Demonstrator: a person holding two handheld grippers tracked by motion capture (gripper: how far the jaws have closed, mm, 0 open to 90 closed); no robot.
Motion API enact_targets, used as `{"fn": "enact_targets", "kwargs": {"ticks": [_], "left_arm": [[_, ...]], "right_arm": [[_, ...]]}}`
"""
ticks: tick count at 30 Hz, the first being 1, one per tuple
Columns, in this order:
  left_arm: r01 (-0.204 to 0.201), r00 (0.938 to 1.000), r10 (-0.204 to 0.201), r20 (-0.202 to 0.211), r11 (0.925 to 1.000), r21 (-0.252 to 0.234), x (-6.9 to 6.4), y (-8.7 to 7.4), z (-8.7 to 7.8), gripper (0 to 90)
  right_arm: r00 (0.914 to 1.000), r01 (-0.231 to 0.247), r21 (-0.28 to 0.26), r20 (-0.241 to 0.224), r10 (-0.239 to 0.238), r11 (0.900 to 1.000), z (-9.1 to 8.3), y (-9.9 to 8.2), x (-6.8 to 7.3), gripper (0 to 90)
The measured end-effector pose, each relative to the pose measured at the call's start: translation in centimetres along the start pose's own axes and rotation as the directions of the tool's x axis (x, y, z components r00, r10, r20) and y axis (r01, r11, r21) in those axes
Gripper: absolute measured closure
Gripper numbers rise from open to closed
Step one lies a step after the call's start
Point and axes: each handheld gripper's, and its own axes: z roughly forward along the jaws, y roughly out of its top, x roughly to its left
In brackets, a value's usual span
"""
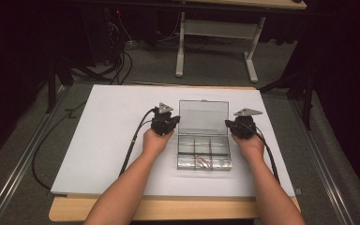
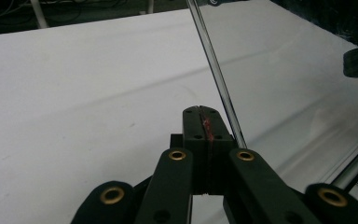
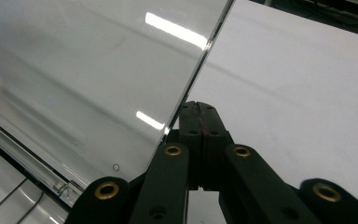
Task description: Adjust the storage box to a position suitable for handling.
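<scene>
Looked down and forward from above the near edge of the table (image 1: 103, 140), far enough back to take in both forearms, the left gripper (image 1: 165, 123), the right gripper (image 1: 242, 126) and the clear box (image 1: 203, 140) between them. Rode low on each tool, close behind its meeting jaws, facing out along them over the white tabletop (image 2: 84, 93). Shared the raised lid (image 2: 214, 70) between all three views: just right of the left tool's jaws, just left of the right tool's (image 3: 98, 70).
</scene>
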Motion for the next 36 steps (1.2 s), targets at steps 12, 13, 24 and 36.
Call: {"fn": "enact_targets", "kwargs": {"ticks": [12,13,24,36], "left_arm": [[-0.015,0.9999,0.015,0.0,0.9996,-0.023,-0.3,0.6,-1.1,90.0],[-0.016,0.9999,0.016,0.0,0.9995,-0.026,-0.3,0.7,-1.3,90.0],[-0.007,0.9998,0.008,0.017,0.9986,-0.053,-0.7,1.0,-2.4,90.0],[-0.004,0.9998,0.006,0.019,0.9977,-0.068,-1.3,1.0,-3.1,90.0]], "right_arm": [[1.0,0.0,-0.02,0.003,0.0,0.9998,-0.9,0.3,0.1,90.0],[1.0,0.0,-0.022,0.003,0.0,0.9998,-0.9,0.4,0.1,90.0],[0.9999,-0.004,-0.022,0.012,0.004,0.9997,-1.7,0.5,0.4,90.0],[0.9996,0.02,-0.024,0.02,-0.02,0.9995,-2.5,0.6,0.7,90.0]]}}
